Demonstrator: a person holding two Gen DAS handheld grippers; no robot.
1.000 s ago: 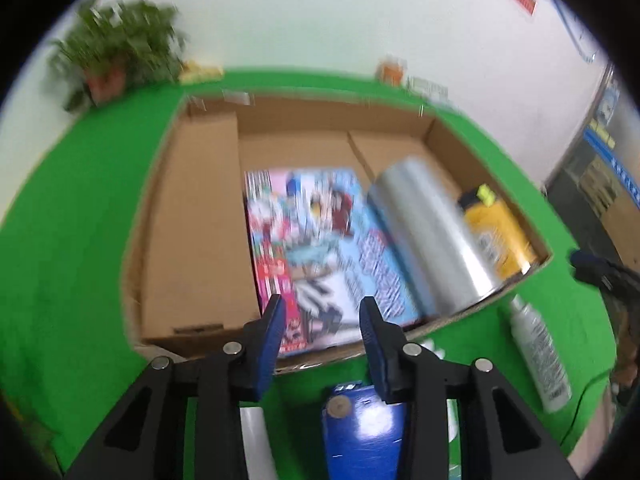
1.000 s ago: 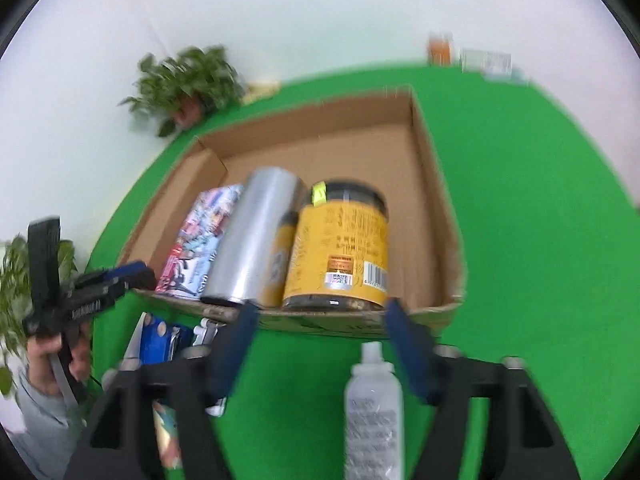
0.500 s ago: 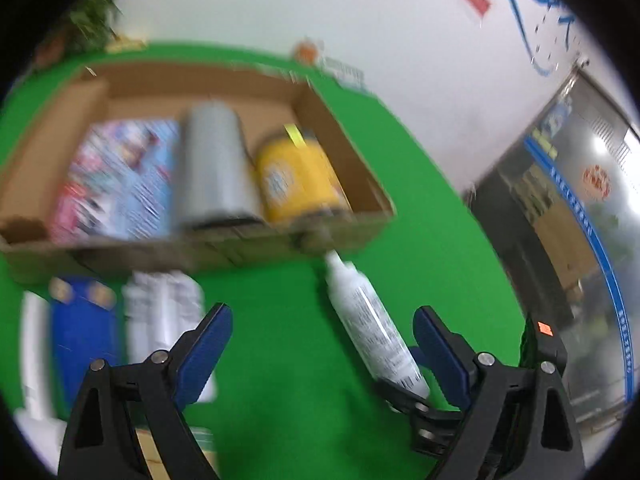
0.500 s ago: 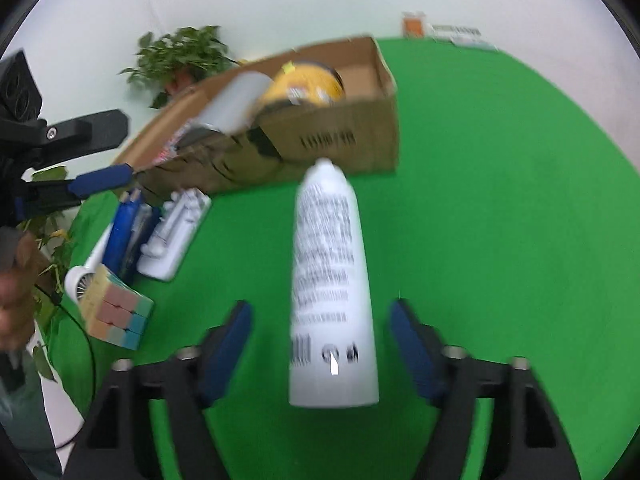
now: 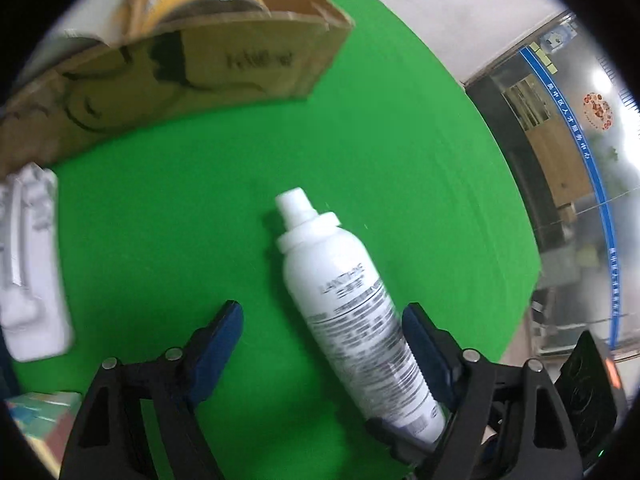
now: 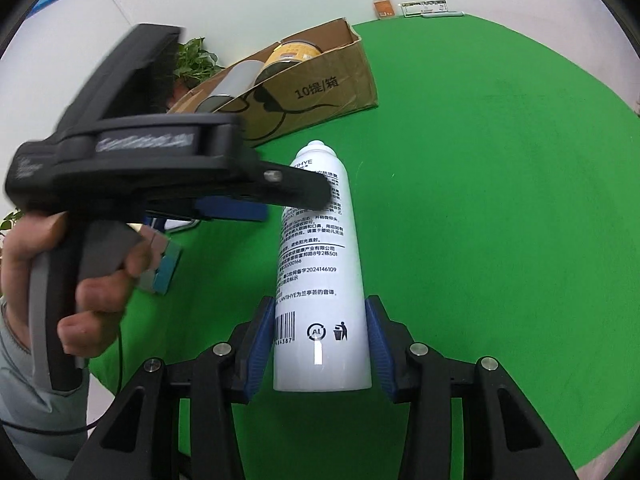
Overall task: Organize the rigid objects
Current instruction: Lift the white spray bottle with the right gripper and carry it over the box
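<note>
Fingers of the right gripper (image 6: pixel 320 344) closing around the white bottle (image 6: pixel 320 280); left gripper (image 5: pixel 320 344) closing, holding nothing.
Upper left, the box (image 6: pixel 320 84) holds a yellow jar (image 6: pixel 294 54) and a silver roll (image 6: pixel 232 82); bottle and white tray (image 5: pixel 28 264) wait on the green surface (image 6: pixel 500 200).

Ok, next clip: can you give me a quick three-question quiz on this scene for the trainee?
1. True or false: the white spray bottle stands upright on the green table.
2. Where is the yellow jar? A) inside the cardboard box B) on the table beside the bottle C) held by a claw
3. Which object does the bottle's nozzle end point toward?

Key: 1 false, it lies on its side; 2 A; 3 the cardboard box.
</note>
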